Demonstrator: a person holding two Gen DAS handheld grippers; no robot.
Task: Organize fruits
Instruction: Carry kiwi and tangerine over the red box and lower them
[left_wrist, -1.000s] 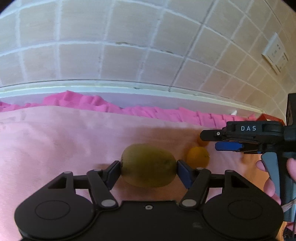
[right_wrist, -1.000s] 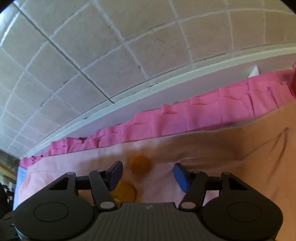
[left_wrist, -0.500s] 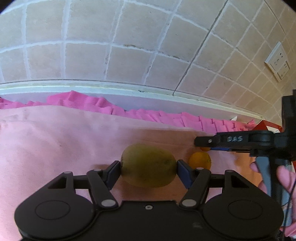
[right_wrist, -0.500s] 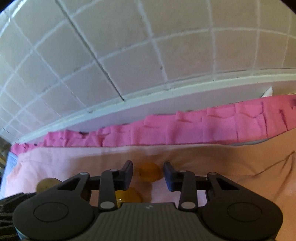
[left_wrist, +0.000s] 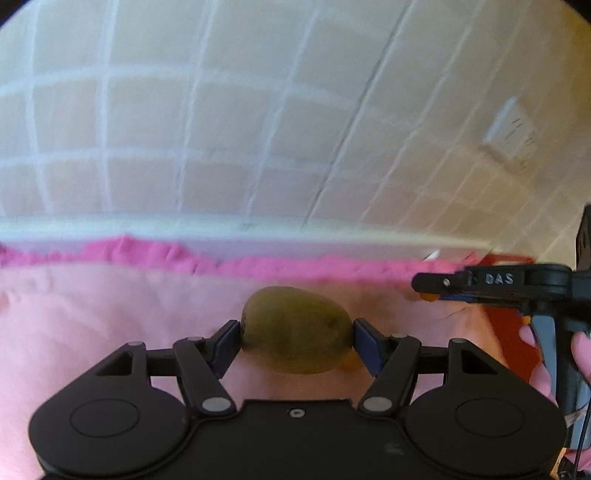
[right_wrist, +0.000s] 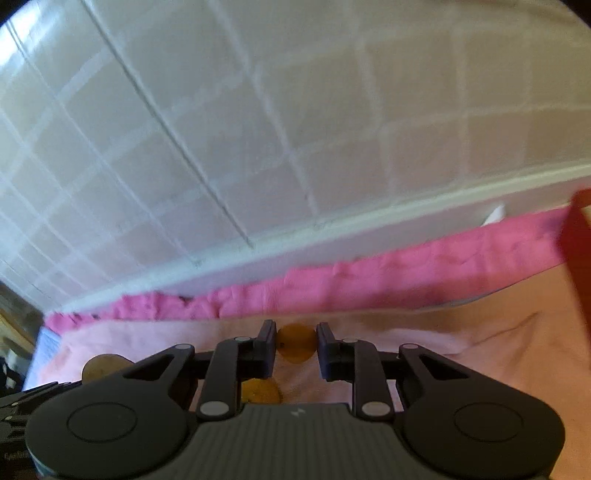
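Note:
My left gripper is shut on a brown-green kiwi and holds it above the pink cloth. My right gripper is shut on a small orange fruit near the far edge of the cloth. A second small orange fruit lies on the cloth just below the right gripper's left finger. In the left wrist view the right gripper shows from the side at the right. In the right wrist view the kiwi shows at the left.
A red container stands at the right edge of the cloth; it also shows in the left wrist view. A tiled wall rises behind the table, with a white ledge and a bright pink cloth edge below it.
My right gripper closed from wide open onto the small orange fruit. My left gripper rose and tilted up with the kiwi still in it.

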